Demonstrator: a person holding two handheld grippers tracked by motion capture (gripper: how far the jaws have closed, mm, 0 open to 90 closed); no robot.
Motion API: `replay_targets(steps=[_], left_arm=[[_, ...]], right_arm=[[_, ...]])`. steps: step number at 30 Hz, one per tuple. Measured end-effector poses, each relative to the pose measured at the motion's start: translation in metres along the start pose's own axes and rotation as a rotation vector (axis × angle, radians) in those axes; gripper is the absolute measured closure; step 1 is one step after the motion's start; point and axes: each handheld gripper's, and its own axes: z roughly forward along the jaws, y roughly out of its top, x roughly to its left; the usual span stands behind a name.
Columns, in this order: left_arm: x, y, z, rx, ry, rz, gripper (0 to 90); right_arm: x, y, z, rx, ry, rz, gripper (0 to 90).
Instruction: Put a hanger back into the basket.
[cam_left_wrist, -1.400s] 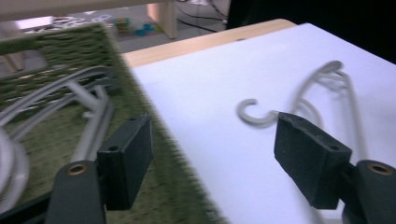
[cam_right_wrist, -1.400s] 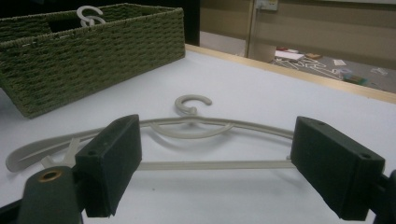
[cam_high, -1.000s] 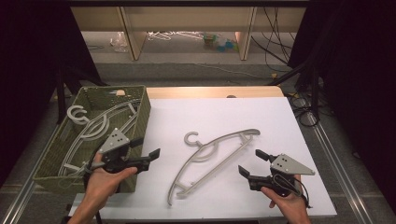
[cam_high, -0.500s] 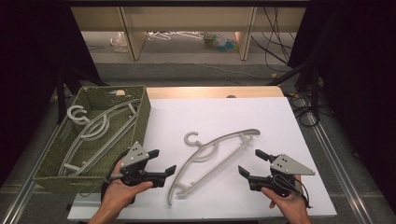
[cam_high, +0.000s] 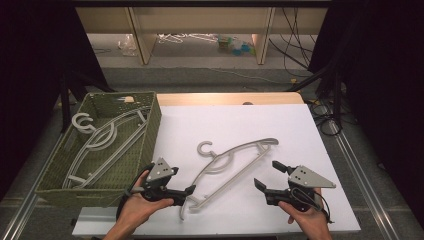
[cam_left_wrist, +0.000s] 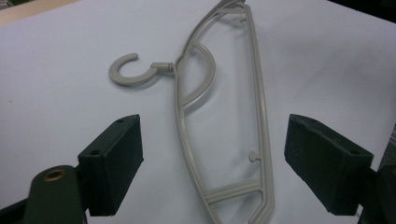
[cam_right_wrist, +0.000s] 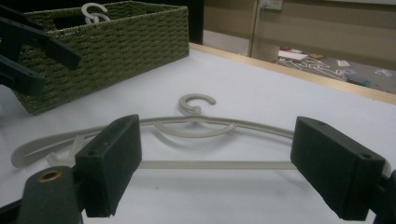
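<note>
A grey plastic hanger (cam_high: 235, 165) lies flat on the white table top, hook toward the far left. My left gripper (cam_high: 186, 194) is low at the hanger's near end. Its jaws have just been opening and now stand wide. In the left gripper view the hanger (cam_left_wrist: 187, 140) lies between the jaws of my left gripper (cam_left_wrist: 212, 144), and neither pad touches it. My right gripper (cam_high: 267, 175) hovers open just right of the hanger's middle. In the right gripper view the hanger (cam_right_wrist: 196, 126) lies beyond my right gripper (cam_right_wrist: 217, 149), which holds nothing.
A green woven basket (cam_high: 152, 120) stands at the table's left edge with grey hangers (cam_high: 100, 140) inside. In the right gripper view the basket (cam_right_wrist: 112, 42) is at far left. A wooden strip (cam_high: 225, 98) runs along the table's far edge.
The left hand has moved right and down, from the basket's near corner to the hanger's near end. The right hand has stayed in place.
</note>
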Motion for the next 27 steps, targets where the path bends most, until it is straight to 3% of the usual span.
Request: replay_targets(steps=[1, 3, 5, 8, 10, 11, 15, 18, 20, 23, 26, 27], left_arm=[[0.000, 0.001, 0.005, -0.004, 0.009, -0.015, 19.7], [0.004, 0.005, 0.011, 0.038, 0.029, 0.021, 20.0], [0.006, 0.008, 0.019, 0.058, 0.029, 0.009, 21.2], [0.011, 0.013, 0.031, 0.110, 0.033, 0.042, 23.4], [0.011, 0.014, 0.042, 0.132, 0.041, 0.005, 24.8], [0.012, 0.014, 0.046, 0.142, 0.039, 0.007, 25.5], [0.014, 0.018, 0.061, 0.206, 0.038, 0.050, 26.5], [0.015, 0.020, 0.072, 0.232, 0.028, 0.054, 26.1], [0.018, 0.023, 0.077, 0.260, 0.042, 0.088, 26.5], [0.020, 0.024, 0.086, 0.275, 0.039, 0.058, 26.8], [0.022, 0.026, 0.093, 0.302, 0.038, 0.063, 32.3], [0.023, 0.026, 0.095, 0.320, 0.039, 0.073, 32.8]], right_arm=[[0.000, 0.000, 0.000, 0.000, -0.002, 0.000, 17.5], [0.000, 0.000, 0.000, 0.001, -0.002, -0.001, 17.5], [0.000, 0.001, 0.000, 0.004, -0.004, -0.003, 17.5], [0.001, 0.001, -0.001, 0.006, -0.008, -0.004, 17.5], [0.000, 0.000, 0.000, 0.003, 0.003, -0.002, 17.4], [0.000, 0.000, 0.000, 0.001, 0.002, -0.002, 17.5], [0.000, 0.000, 0.000, 0.001, 0.003, -0.004, 17.5], [0.000, 0.001, 0.000, 0.002, -0.010, -0.013, 17.4], [0.001, 0.001, 0.000, 0.003, 0.003, 0.001, 17.4], [0.001, 0.001, 0.000, 0.007, -0.005, -0.004, 17.4], [0.001, 0.001, 0.000, 0.007, -0.002, -0.003, 17.4], [0.000, 0.002, -0.003, 0.041, -0.008, -0.006, 17.4]])
